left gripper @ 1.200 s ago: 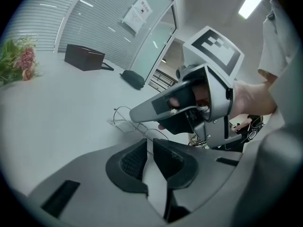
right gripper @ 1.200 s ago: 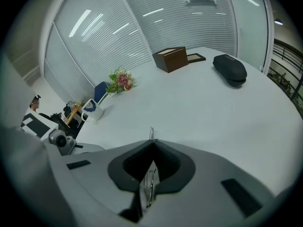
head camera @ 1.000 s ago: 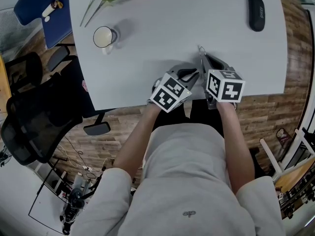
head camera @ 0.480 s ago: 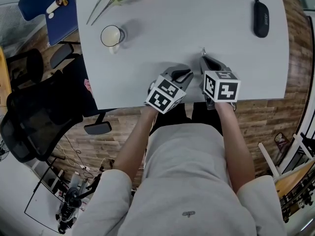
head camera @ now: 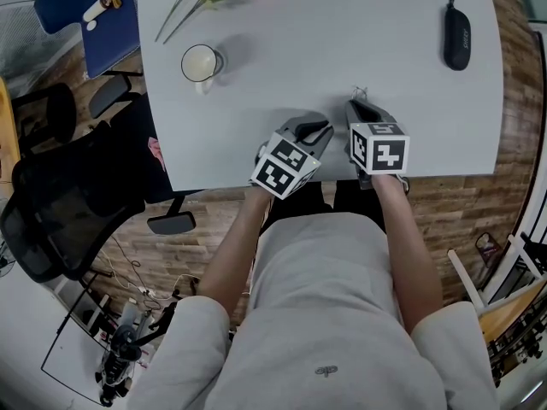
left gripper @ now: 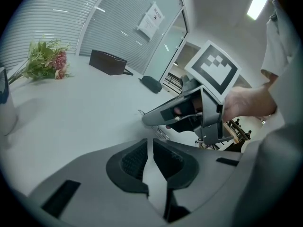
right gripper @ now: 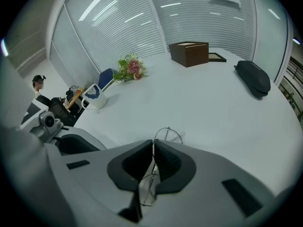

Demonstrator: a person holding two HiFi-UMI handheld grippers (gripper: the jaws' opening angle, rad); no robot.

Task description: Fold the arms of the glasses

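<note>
Pinching the glasses point(right gripper: 167, 135) by the table point(head camera: 342, 49) edge, right gripper point(right gripper: 153, 141) has just been easing its jaws apart; left gripper point(left gripper: 150, 140) is near-closed, empty.

The right gripper point(right gripper: 153, 145) pinches thin wire-rimmed glasses point(right gripper: 167, 133) between its jaws, which have just been easing slightly apart. One lens shows behind the pads, and the rest pokes out over the white table point(right gripper: 208, 108). Farther off lie a black glasses case point(right gripper: 253, 78), a brown box point(right gripper: 189, 53), a bouquet point(right gripper: 130, 67) and a mug point(right gripper: 93, 97).
</note>
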